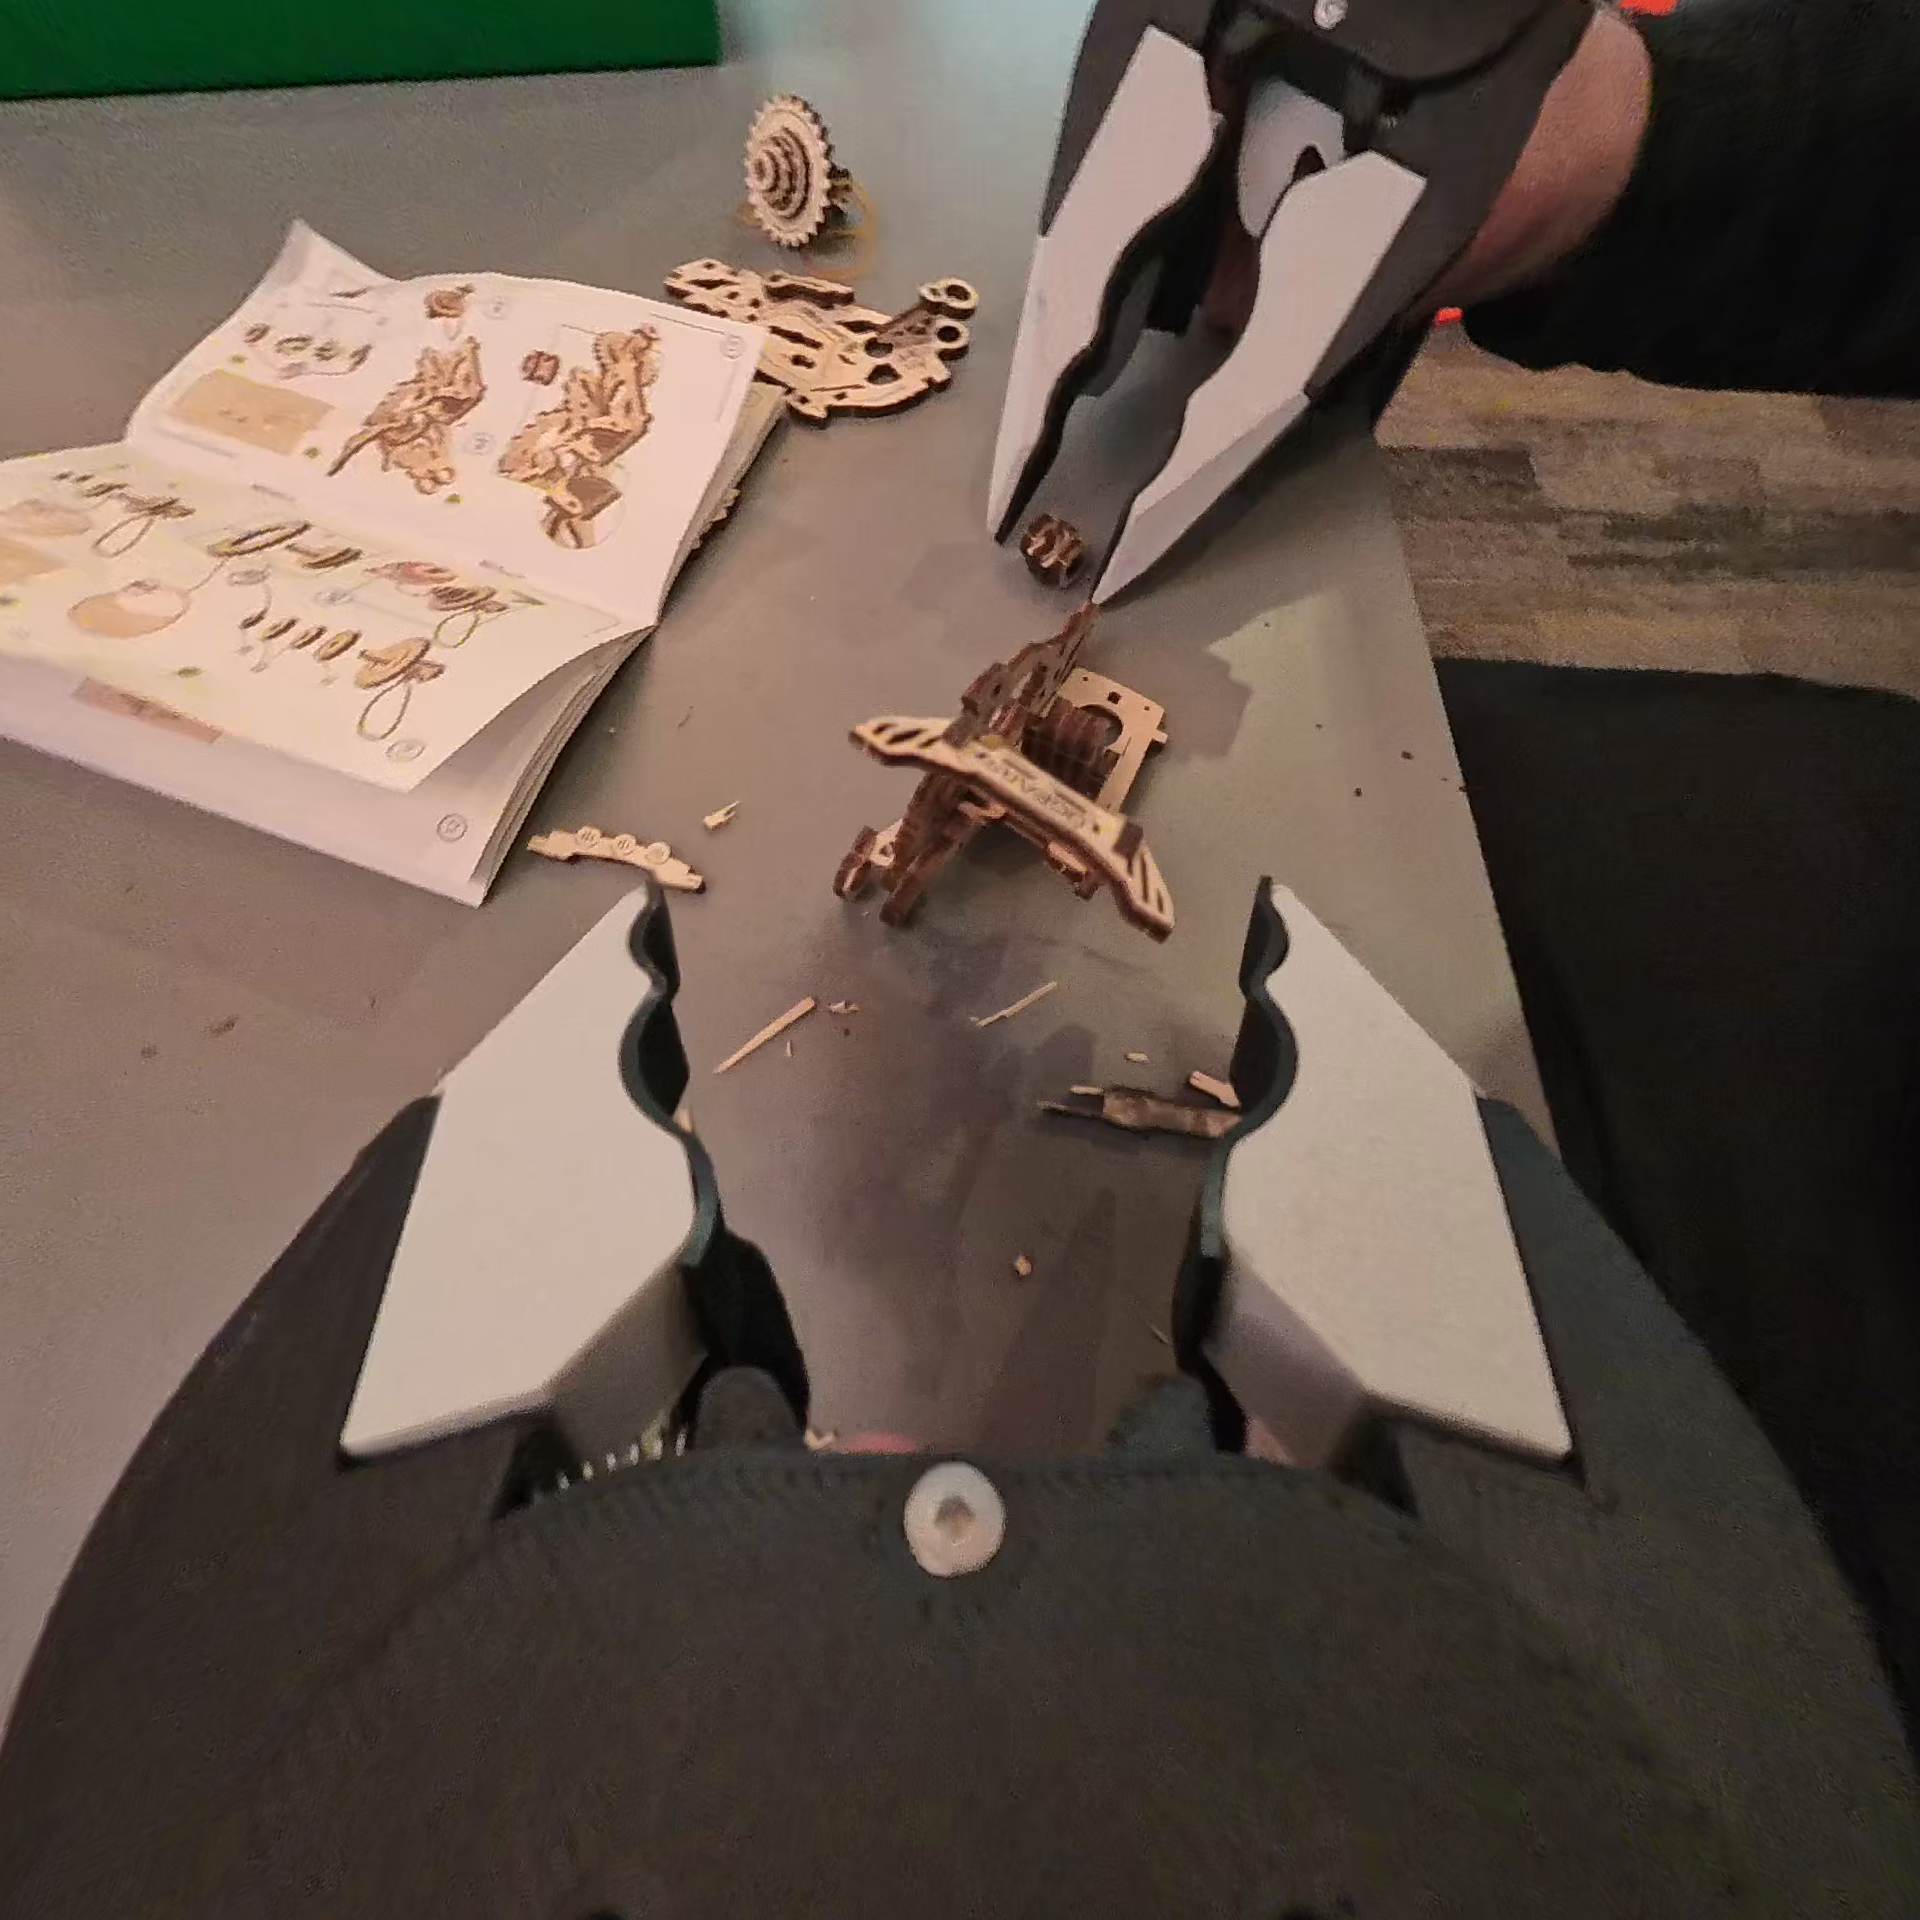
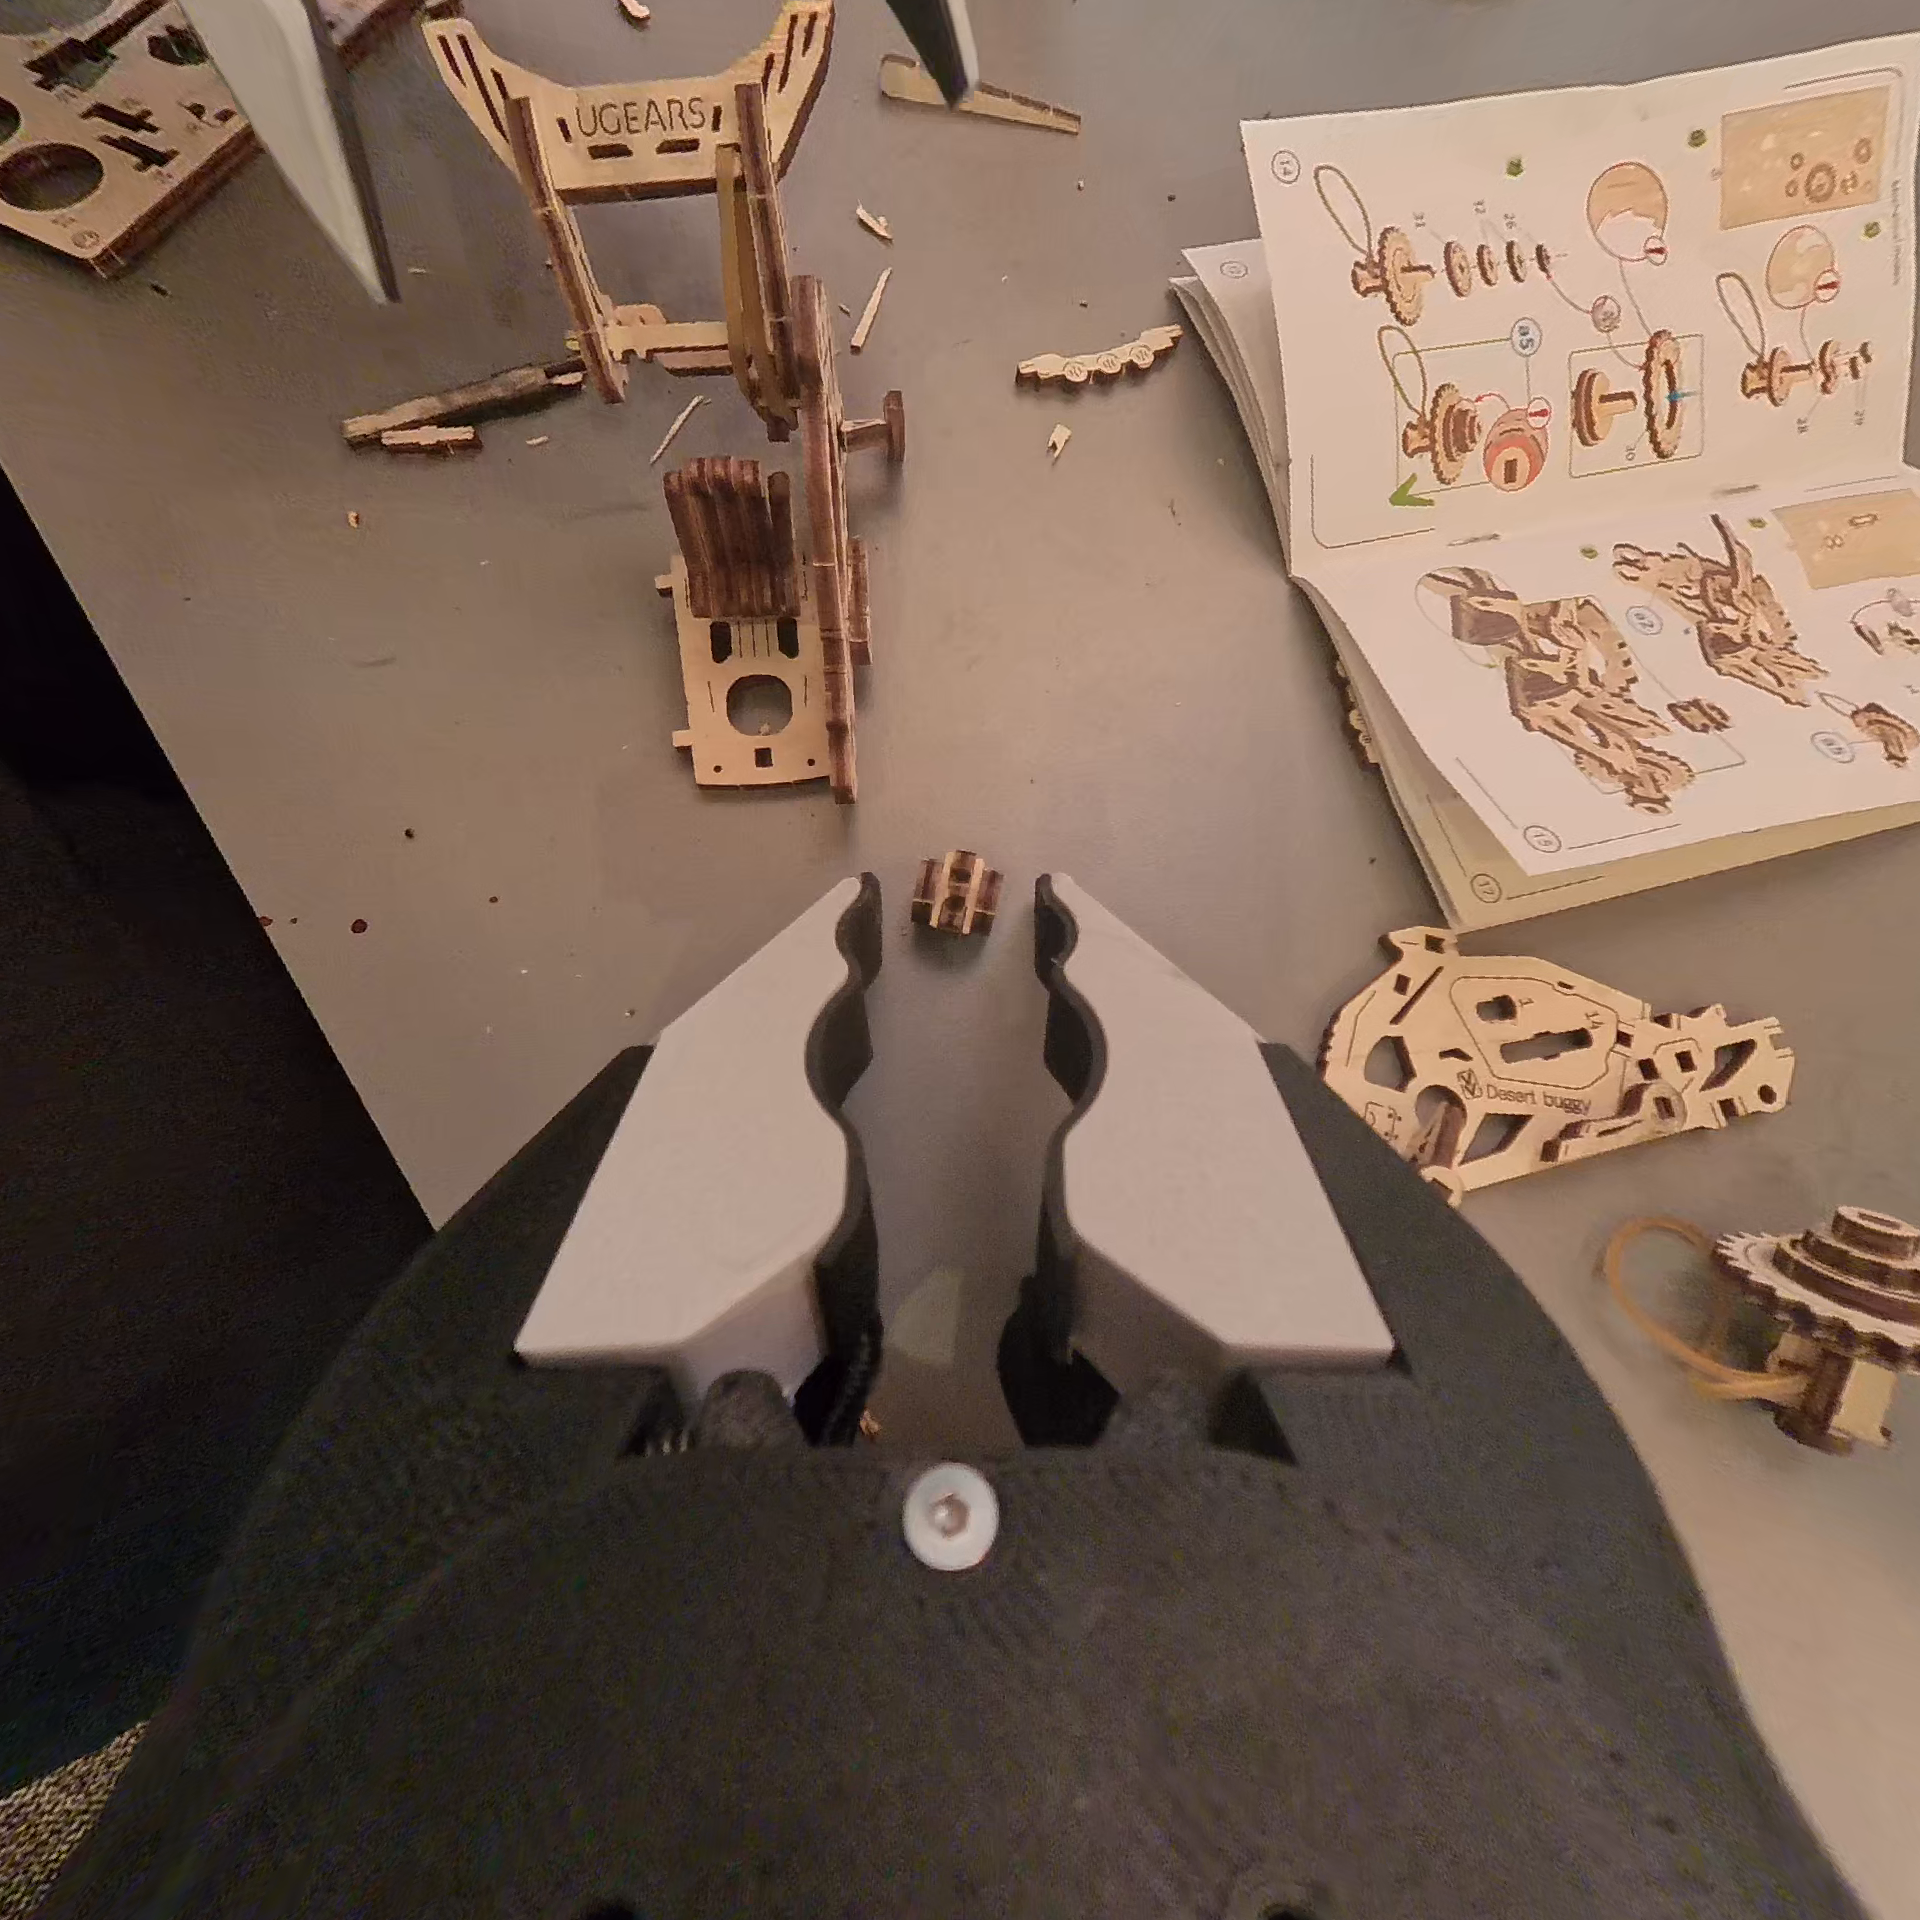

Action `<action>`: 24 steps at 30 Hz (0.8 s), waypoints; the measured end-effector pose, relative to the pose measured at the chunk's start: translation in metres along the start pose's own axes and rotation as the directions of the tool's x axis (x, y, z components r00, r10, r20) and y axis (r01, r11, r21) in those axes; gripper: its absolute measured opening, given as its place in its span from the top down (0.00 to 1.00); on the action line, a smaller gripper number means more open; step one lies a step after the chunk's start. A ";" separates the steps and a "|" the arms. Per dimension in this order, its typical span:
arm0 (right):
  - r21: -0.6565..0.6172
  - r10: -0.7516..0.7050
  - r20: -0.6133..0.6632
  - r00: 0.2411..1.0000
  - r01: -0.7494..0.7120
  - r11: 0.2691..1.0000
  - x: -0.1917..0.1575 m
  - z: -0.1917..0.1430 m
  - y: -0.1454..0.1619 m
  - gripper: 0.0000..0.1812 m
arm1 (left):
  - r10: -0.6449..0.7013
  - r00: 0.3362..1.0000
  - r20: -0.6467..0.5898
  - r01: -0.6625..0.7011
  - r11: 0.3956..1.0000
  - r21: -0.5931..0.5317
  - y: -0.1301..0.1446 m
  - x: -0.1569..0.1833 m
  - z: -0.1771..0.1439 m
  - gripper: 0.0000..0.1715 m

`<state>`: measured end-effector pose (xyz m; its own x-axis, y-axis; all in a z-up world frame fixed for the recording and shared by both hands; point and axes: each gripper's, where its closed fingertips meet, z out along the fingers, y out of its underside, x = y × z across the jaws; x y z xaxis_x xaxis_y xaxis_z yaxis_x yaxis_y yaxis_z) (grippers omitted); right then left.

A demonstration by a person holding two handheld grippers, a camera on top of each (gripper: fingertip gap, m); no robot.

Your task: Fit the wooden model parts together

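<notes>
A partly built wooden model (image 1: 1008, 790) stands on the grey table (image 1: 312, 1039) just beyond my left gripper (image 1: 956, 894), which is open and empty. The model also shows in the right wrist view (image 2: 748, 468), with a slotted seat block on a flat base plate. A small notched wooden block (image 2: 956, 902) lies on the table between the tips of my right gripper (image 2: 954, 883), which is open, its jaws a little apart from the block. In the left wrist view the right gripper (image 1: 1051, 566) points down over the block (image 1: 1055, 551), behind the model.
An open instruction booklet (image 1: 364, 540) (image 2: 1610, 468) lies beside the model. Near it lie a flat cut-out side panel (image 2: 1538, 1070), a gear assembly with a rubber band (image 2: 1818, 1309), a small curved piece (image 2: 1101, 364), a punched sheet (image 2: 94, 135) and splinters. The table edge (image 2: 208, 748) is close. My right fingertips sit around 12 cm from my left ones. To the small curved piece (image 2: 1101, 364): left tips about 5 cm, right tips about 12 cm. It turns up in the left wrist view (image 1: 625, 851) as well.
</notes>
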<state>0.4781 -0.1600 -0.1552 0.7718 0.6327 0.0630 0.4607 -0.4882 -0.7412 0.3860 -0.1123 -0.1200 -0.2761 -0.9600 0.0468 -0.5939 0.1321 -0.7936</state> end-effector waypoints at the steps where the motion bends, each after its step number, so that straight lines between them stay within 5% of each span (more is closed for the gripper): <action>1: 0.000 0.001 0.001 1.000 -0.001 1.000 0.000 0.000 0.000 0.85 | 0.011 1.000 -0.022 -0.012 1.000 -0.002 0.000 0.002 0.003 0.39; 9: -0.002 0.008 0.008 1.000 -0.008 1.000 0.000 0.000 0.000 0.86 | 0.082 0.990 -0.116 -0.081 0.997 0.012 -0.001 0.017 0.015 0.67; 24: -0.002 0.010 0.009 1.000 -0.010 1.000 0.000 0.001 0.000 0.86 | 0.050 0.998 -0.043 -0.047 0.997 0.068 -0.005 0.009 0.011 0.74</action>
<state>0.4782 -0.1595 -0.1557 0.7724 0.6332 0.0494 0.4539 -0.4960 -0.7402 0.3952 -0.1249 -0.1221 -0.3376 -0.9407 0.0329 -0.5277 0.1602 -0.8342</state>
